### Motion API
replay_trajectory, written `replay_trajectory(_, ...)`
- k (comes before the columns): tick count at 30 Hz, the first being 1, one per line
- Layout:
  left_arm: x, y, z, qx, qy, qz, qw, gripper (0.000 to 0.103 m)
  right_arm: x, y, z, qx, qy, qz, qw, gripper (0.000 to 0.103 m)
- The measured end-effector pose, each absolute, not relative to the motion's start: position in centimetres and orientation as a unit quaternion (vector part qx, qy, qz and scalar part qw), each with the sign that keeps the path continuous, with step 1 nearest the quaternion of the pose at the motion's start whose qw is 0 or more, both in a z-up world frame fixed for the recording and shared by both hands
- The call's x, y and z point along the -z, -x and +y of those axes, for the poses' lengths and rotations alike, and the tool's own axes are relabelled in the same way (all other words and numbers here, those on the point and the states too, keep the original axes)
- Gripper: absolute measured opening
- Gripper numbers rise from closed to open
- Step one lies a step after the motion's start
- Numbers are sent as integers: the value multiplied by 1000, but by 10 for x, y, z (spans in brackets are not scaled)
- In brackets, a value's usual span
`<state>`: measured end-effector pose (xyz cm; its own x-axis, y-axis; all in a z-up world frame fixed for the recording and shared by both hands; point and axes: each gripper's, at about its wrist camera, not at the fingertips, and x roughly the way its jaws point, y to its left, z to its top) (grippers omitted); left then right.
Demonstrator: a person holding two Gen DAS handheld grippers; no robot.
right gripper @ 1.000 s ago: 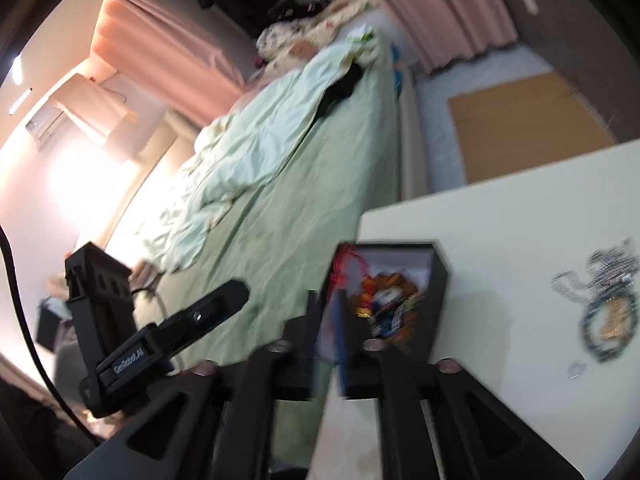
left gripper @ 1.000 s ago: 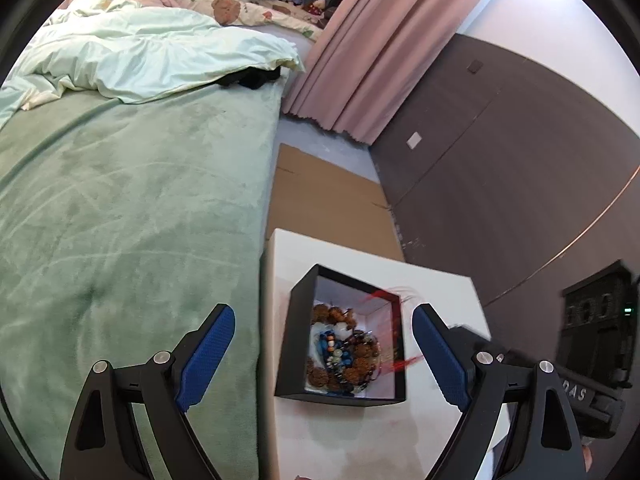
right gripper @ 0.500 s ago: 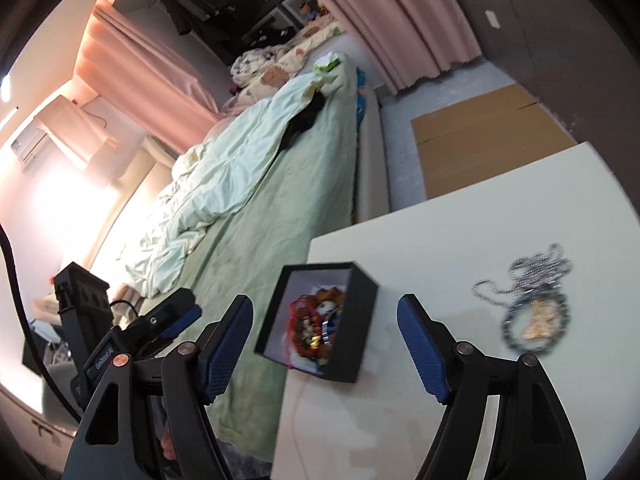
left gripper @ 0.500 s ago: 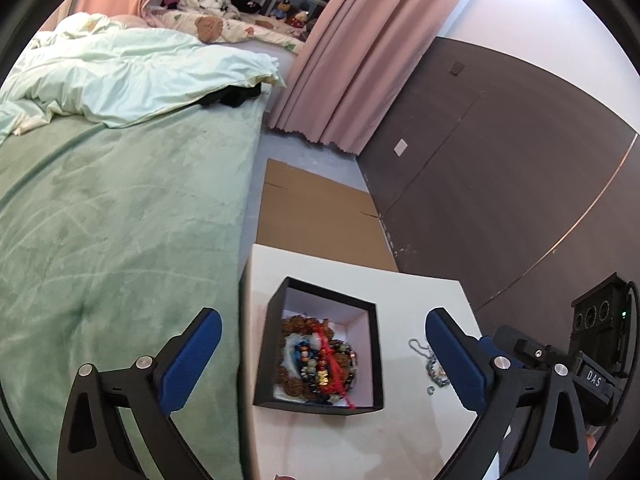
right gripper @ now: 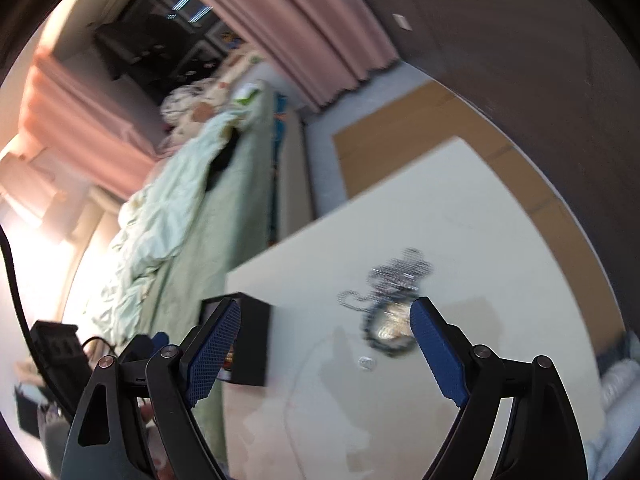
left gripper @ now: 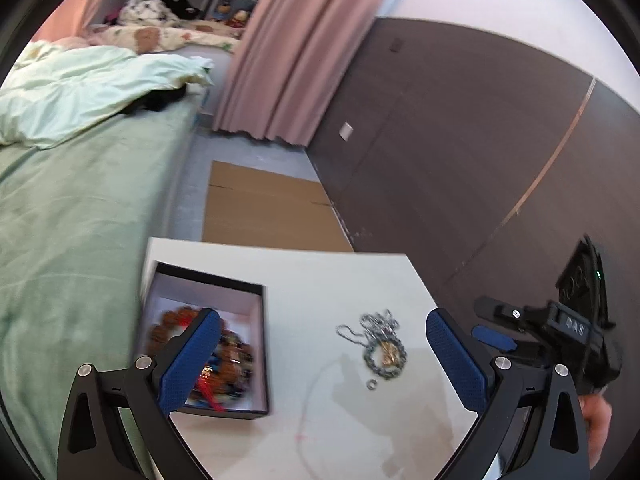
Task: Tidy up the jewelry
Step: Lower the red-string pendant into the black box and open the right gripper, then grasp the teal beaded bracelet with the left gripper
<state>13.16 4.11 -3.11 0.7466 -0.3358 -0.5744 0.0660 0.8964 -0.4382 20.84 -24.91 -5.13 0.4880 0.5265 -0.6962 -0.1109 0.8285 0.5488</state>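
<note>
Left wrist view: the left tool point(left gripper: 320, 354) is spread wide and empty, box point(left gripper: 256, 300) at 9 o'clock, chain point(left gripper: 380, 344) at 1 o'clock on the tabletop point(left gripper: 320, 280); right wrist view: the right tool point(right gripper: 326, 338), jaws just opened, empty, frames the chain point(right gripper: 394, 308) at 2 o'clock, where a shallow pinch could snag one strand.

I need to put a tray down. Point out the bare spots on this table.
Bare table runs along the far edge, behind the black box and the chain necklace. The near strip below the small ring is free too. The table's left side is crowded by the box.
</note>
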Motion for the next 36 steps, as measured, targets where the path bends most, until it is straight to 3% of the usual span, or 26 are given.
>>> replay_trajectory(3, 43, -140, 19, 133, 198, 355, 904, 88, 64, -215, -266, -161, -225, 494, 825, 87)
replay_trajectory(5, 54, -148, 4, 143, 192, 373, 896, 70, 72, -219, -276, -150, -239, 503, 817, 87)
replay_trajectory(17, 103, -175, -55, 166, 160, 422, 877, 42, 84, -227, -300, -131, -262, 509, 809, 78)
replay_trajectory(25, 124, -189, -80, 169, 122, 441, 873, 40, 89, -235, -306, -113, -254, 514, 811, 78)
replay_trajectory(28, 132, -192, -82, 162, 111, 446, 873, 30, 88, -238, -307, -110, -248, 513, 814, 78)
replay_trajectory(36, 140, -195, -94, 157, 67, 440, 881, 29, 87, -246, -304, -115, -246, 513, 814, 78)
